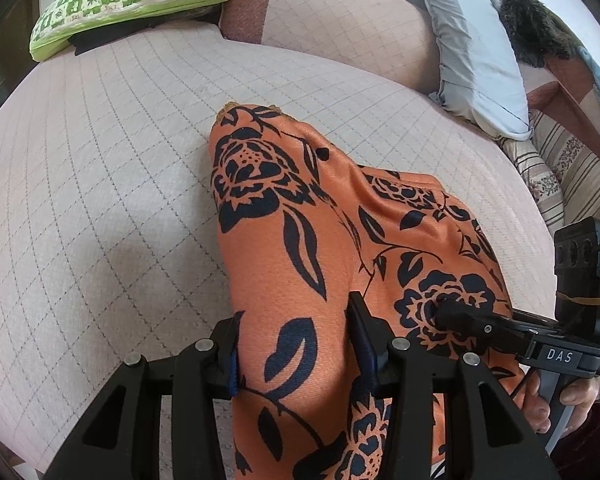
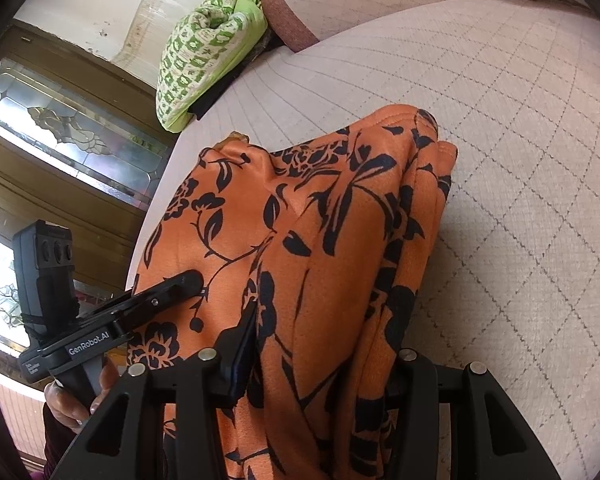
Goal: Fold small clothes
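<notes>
Orange floral garment (image 1: 300,216) drapes over a quilted sofa seat (image 1: 100,160), its fabric pinched by the left gripper (image 1: 296,344) and, beside it, gathered between the closed fingers of the right gripper (image 2: 324,344); a green patterned cushion (image 2: 204,52) lies beyond.

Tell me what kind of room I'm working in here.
Most likely a living room at home: the orange floral garment lies on a quilted sofa seat, a grey cushion leans on the backrest, and a green patterned blanket sits beside a leaded-glass door.
</notes>
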Action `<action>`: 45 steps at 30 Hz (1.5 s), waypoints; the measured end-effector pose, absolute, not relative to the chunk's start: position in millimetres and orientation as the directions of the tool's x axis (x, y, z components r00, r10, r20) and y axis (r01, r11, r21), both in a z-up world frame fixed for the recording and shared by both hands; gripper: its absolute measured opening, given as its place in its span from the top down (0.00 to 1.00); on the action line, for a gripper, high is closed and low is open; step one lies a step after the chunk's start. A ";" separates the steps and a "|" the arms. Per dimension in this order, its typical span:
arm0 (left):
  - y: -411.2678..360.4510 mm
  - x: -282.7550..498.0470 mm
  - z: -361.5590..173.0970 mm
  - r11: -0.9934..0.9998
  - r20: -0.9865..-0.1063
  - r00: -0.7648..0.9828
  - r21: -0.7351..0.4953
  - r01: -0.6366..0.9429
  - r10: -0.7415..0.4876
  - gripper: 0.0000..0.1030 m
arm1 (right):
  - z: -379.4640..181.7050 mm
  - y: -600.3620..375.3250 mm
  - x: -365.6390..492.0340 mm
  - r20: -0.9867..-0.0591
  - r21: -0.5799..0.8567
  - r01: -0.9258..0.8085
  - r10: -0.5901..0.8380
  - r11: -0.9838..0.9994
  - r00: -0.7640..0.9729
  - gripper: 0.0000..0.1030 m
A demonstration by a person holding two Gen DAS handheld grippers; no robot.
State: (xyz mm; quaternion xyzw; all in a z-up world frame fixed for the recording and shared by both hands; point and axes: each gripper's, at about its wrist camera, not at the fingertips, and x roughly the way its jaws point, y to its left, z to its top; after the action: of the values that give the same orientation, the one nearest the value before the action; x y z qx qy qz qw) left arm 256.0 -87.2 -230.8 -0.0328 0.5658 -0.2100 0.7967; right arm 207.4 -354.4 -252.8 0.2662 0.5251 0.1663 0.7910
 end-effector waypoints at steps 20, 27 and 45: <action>-94.5 254.4 -223.1 0.959 -0.922 0.346 -0.076 0.274 -0.172 0.29 | -259.6 -361.3 212.1 -0.765 0.589 0.063 0.531 0.806 0.364 0.40; -96.9 245.3 -196.7 0.964 -0.893 0.438 0.019 0.266 -0.103 0.24 | -239.8 -368.3 197.6 -0.774 0.527 0.044 0.458 0.849 0.436 0.40; -81.2 196.7 -191.5 0.952 -0.881 0.472 0.113 0.283 -0.036 0.23 | -192.4 -313.3 134.7 -0.713 0.336 -0.276 0.434 0.901 0.551 0.44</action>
State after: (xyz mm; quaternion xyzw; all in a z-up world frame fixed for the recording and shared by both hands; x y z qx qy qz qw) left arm 196.7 -81.2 -191.5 0.1224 0.5051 -0.0938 0.8492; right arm 134.7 -313.3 -192.5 0.0924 0.4285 0.2028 0.8757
